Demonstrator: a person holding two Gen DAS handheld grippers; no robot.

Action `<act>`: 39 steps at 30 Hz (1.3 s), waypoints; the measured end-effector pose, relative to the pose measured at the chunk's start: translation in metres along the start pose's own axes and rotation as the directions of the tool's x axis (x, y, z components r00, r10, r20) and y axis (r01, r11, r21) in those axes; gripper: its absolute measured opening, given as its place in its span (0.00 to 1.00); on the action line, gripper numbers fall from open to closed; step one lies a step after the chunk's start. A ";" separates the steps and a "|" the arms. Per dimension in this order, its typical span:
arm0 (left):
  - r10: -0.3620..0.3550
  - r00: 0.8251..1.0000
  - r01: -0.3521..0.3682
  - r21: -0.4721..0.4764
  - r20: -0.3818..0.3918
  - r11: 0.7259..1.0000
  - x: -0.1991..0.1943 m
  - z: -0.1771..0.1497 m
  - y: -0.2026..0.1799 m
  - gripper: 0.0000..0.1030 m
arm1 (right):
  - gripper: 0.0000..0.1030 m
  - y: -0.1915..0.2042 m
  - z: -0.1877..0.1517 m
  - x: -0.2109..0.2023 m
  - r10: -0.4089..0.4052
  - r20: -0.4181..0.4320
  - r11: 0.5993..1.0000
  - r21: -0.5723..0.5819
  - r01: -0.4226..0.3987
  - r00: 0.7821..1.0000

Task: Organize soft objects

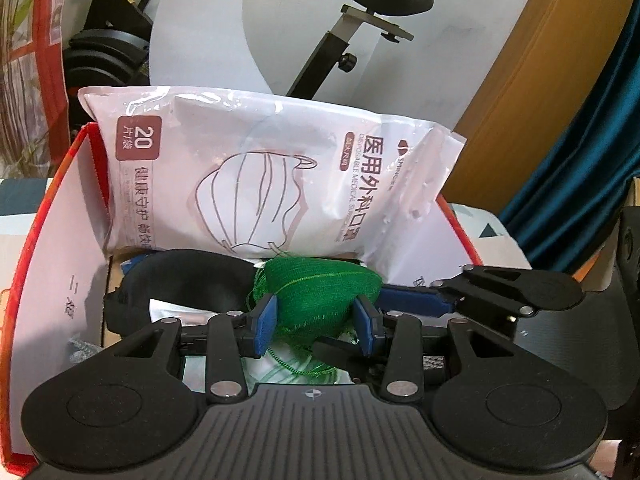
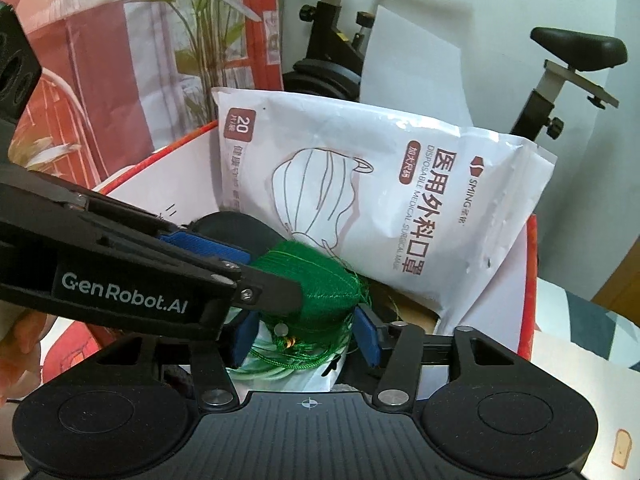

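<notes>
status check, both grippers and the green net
Left gripper shut on green net bundle. Right gripper straddles it, fingers loose. Over red box, mask pack behind.

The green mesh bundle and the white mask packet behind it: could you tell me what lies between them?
Nothing separate shows: in the right wrist view the green mesh bundle overlaps the mask packet directly; a black eye mask lies to the left.

Likely home; exercise bike (image 1: pixel 360 32), houseplant (image 2: pixel 200 32)
</notes>
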State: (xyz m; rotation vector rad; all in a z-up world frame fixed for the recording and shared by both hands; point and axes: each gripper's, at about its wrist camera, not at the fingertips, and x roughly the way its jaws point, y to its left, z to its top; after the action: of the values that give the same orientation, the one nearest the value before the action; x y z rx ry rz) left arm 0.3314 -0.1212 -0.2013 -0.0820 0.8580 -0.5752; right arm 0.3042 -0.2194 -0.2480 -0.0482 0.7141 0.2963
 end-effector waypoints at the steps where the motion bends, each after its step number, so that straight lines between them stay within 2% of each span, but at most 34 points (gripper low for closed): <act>1: 0.006 1.000 -0.006 0.001 0.000 1.000 0.000 0.000 0.000 0.42 | 0.55 0.000 0.000 -0.001 -0.006 -0.001 1.000 0.007 0.006 1.000; 4: 0.023 1.000 -0.023 -0.001 0.001 1.000 -0.002 0.000 0.002 0.43 | 0.62 -0.001 0.001 -0.003 -0.024 -0.006 0.999 0.028 0.024 1.000; 7: 0.041 0.999 -0.041 0.003 0.010 0.999 -0.007 0.000 0.004 0.45 | 0.76 0.000 0.000 -0.007 -0.054 -0.004 0.998 0.029 0.054 0.999; 11: 0.071 0.997 -0.071 0.024 0.035 0.997 -0.016 0.000 0.004 0.66 | 0.93 0.000 0.000 -0.016 -0.093 0.014 0.995 0.033 0.092 0.996; 13: 0.090 0.995 -0.091 0.034 0.048 0.995 -0.021 -0.001 0.003 0.73 | 0.98 -0.001 0.001 -0.020 -0.109 0.025 0.993 0.042 0.108 0.994; 17: 0.127 0.989 -0.131 0.049 0.077 0.990 -0.032 -0.004 0.004 0.92 | 0.99 -0.001 0.002 -0.030 -0.142 0.039 0.989 0.056 0.140 0.989; 20: 0.158 0.981 -0.165 0.055 0.109 0.985 -0.044 -0.005 0.004 0.96 | 0.99 -0.001 0.002 -0.038 -0.160 0.058 0.985 0.070 0.156 0.985; 24: 0.193 0.972 -0.201 0.047 0.134 0.978 -0.059 -0.006 0.007 0.97 | 1.00 0.003 0.001 -0.053 -0.201 0.095 0.976 0.099 0.192 0.975; 27: 0.243 0.957 -0.254 0.055 0.157 0.966 -0.072 -0.009 0.006 0.97 | 1.00 0.006 0.001 -0.063 -0.238 0.101 0.966 0.132 0.224 0.966; 29: 0.267 0.949 -0.279 0.050 0.166 0.959 -0.082 -0.010 0.006 0.97 | 1.00 0.008 0.002 -0.074 -0.238 0.125 0.963 0.156 0.218 0.963; 33: 0.273 0.941 -0.280 0.008 0.199 0.960 -0.109 -0.014 0.007 0.97 | 1.00 0.013 0.003 -0.100 -0.222 0.161 0.960 0.208 0.186 0.962; 39: 0.325 0.898 -0.334 -0.024 0.296 0.942 -0.157 -0.020 -0.005 1.00 | 1.00 0.038 0.008 -0.152 -0.265 0.235 0.955 0.196 0.222 0.935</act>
State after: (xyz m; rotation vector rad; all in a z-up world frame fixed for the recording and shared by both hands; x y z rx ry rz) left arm 0.2336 -0.0418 -0.1047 0.0036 0.5534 -0.2447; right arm 0.1901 -0.2203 -0.1409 0.0600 0.4632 0.0013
